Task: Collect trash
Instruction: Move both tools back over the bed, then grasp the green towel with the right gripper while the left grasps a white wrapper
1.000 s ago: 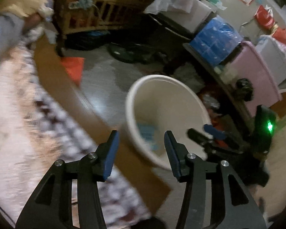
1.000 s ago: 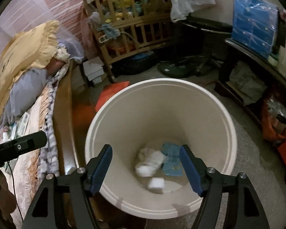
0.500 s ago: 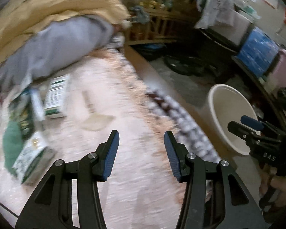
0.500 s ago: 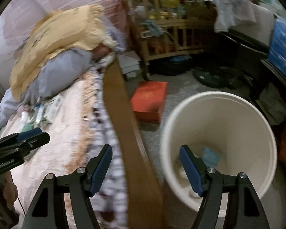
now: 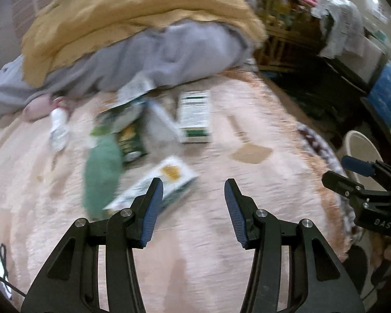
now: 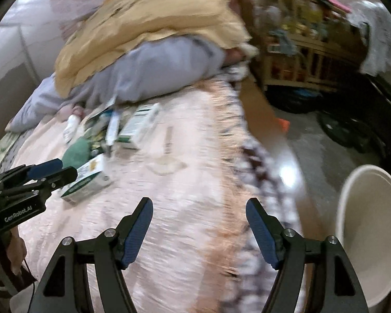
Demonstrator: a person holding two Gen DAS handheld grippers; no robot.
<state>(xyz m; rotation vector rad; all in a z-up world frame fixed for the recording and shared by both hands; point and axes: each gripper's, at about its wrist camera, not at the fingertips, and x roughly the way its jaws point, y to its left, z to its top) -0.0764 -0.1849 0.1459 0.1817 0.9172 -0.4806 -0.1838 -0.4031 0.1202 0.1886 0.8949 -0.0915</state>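
Trash remains: in the left wrist view, boxes (image 5: 194,116) and a green pouch (image 5: 101,172) lie mid-bed (image 5: 221,260) near the pillows, uncollected; the left gripper (image 5: 193,195) hangs above, jaws apart, empty. In the right wrist view, the right gripper (image 6: 198,215) gapes wide, empty, over the bed's edge, bucket (image 6: 367,234) beside.

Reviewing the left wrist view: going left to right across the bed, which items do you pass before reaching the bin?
White bottle → green cloth → white-and-green carton → tan spatula-shaped piece → right gripper → white bin.
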